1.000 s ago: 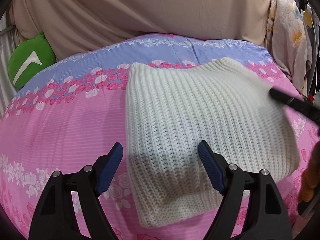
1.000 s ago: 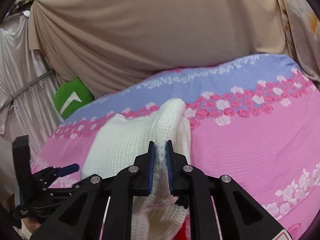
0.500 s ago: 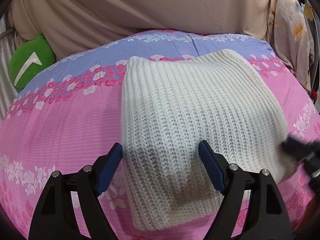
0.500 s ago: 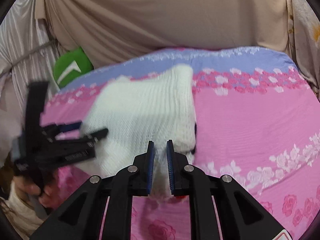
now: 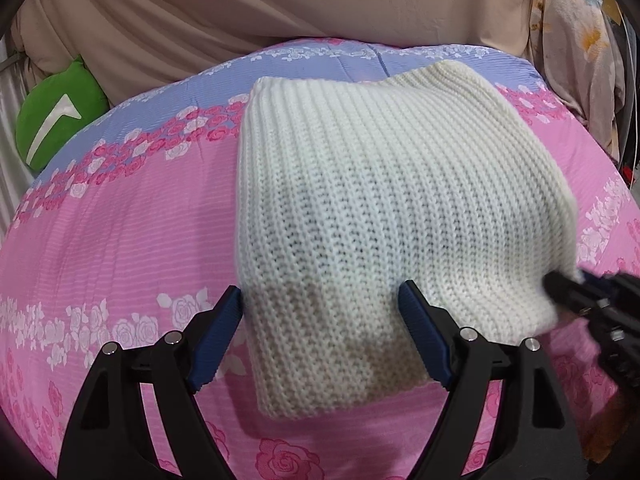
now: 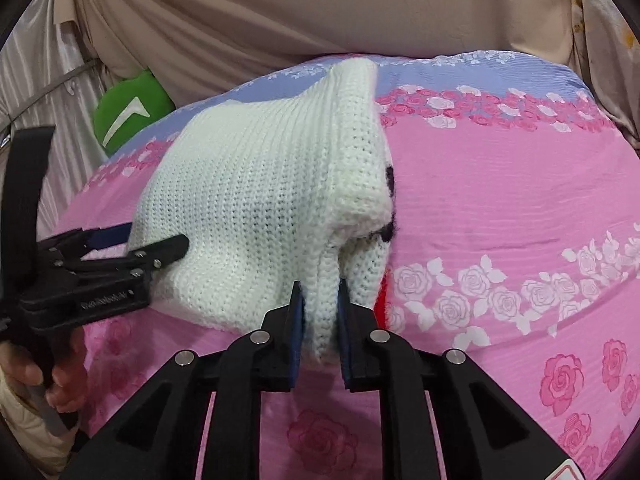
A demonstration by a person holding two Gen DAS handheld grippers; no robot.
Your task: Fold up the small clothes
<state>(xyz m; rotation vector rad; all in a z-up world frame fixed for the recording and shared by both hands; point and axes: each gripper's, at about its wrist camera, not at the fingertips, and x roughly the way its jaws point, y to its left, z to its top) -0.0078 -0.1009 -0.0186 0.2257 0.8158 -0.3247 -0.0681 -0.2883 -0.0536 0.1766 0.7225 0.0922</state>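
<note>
a white knitted sweater (image 5: 384,216) lies folded on a bed (image 5: 120,240) covered with a pink rose-print sheet that has a lilac band along its far side. the sweater sits near the middle of the bed, its ribbed knit facing up, one short end toward the lilac band and the other toward the near edge.

the left gripper (image 5: 320,320) hangs just above the sweater's near left corner with its jaws wide apart; the blue pads straddle that corner and nothing is pinched between them. in the right wrist view the same gripper (image 6: 156,240) shows at the sweater's left side, held by a hand (image 6: 48,368) in a pale sleeve.

the right gripper (image 6: 318,312) is at the sweater's near right corner. its jaws have just been opening, and a doubled fold of the knit stands between the blue pads; the left pad lies against the fold, with a slight gap showing at the right pad, so the fold looks loose in them rather than squeezed. beside that corner a bit of black and a bit of red peek out from under the sweater's right edge; what they are cannot be told.

behind the bed, beyond the sweater, hangs a beige cloth (image 5: 280,8). a green cushion (image 5: 56,116) with a white mark sits at the bed's far left corner.
</note>
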